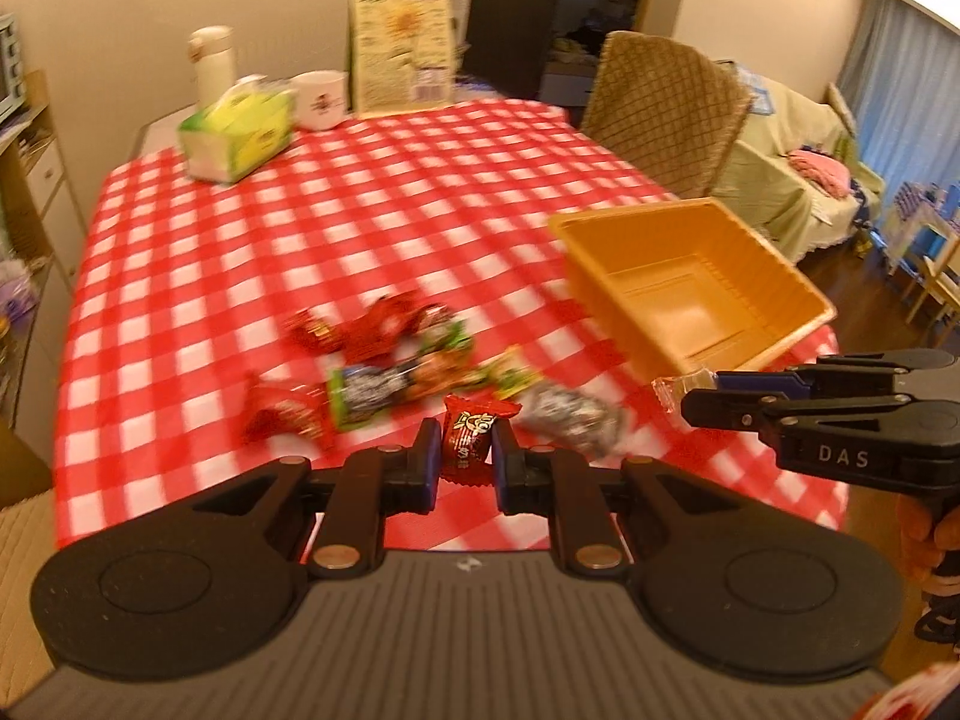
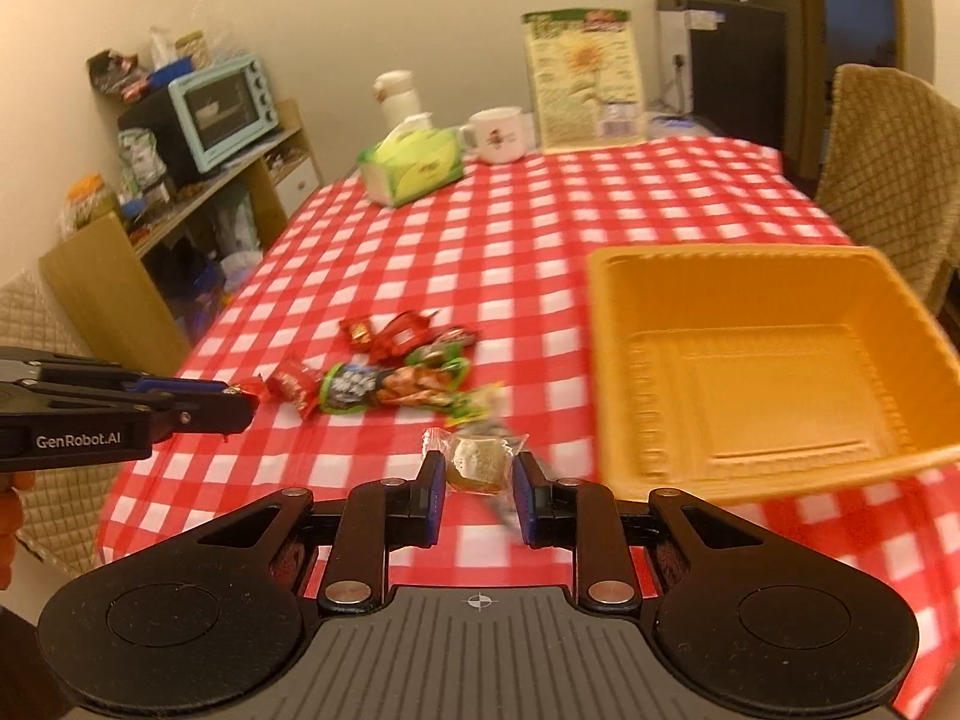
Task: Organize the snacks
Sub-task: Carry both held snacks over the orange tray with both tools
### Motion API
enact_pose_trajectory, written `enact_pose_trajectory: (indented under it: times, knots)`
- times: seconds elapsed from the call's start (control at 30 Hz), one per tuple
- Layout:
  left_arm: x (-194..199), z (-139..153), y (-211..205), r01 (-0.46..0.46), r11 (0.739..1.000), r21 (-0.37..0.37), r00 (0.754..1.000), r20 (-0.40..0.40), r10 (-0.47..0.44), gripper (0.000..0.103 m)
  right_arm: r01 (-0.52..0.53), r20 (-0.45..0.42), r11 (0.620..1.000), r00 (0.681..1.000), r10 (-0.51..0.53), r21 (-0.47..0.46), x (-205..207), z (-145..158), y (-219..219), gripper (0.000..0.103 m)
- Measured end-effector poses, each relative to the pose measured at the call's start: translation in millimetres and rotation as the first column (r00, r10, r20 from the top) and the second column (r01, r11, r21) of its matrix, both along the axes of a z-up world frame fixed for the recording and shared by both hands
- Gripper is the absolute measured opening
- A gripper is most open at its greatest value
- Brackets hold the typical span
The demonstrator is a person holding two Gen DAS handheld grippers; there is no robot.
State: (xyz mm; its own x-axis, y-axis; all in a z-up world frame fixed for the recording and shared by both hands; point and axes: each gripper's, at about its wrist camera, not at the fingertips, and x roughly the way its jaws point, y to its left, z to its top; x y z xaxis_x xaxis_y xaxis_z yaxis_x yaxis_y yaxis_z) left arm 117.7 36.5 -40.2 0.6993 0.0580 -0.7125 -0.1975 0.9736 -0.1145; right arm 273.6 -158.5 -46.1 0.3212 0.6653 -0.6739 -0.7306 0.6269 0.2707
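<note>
My left gripper (image 1: 467, 441) is shut on a small red candy packet (image 1: 471, 441), held above the red checked tablecloth (image 1: 270, 228). My right gripper (image 2: 477, 468) is shut on a clear-wrapped brown sweet (image 2: 477, 461); it also shows in the left wrist view (image 1: 699, 396) with the wrapper end (image 1: 678, 387) sticking out. A pile of wrapped snacks (image 1: 390, 372) lies on the cloth ahead, also in the right wrist view (image 2: 396, 372). An empty orange tray (image 1: 696, 282) sits to the right, also in the right wrist view (image 2: 762, 372). The left gripper appears at the left in the right wrist view (image 2: 240, 399).
A green tissue box (image 1: 240, 132), a white mug (image 1: 321, 99), a white bottle (image 1: 211, 63) and a tall cereal-like box (image 1: 402, 42) stand at the table's far end. A woven chair (image 1: 666, 114) is behind the tray. A shelf with a blue oven (image 2: 222, 111) stands at left.
</note>
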Motion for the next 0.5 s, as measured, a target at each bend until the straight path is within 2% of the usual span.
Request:
enact_pose_trajectory:
  times: [0.5]
  knots:
    - [88.5,4.1,-107.9,0.146,0.989,-0.005,0.988,0.041,-0.146,0.015,0.178,0.026,0.984,0.984,-0.177,-0.003,77.3,17.0,-121.4,0.025]
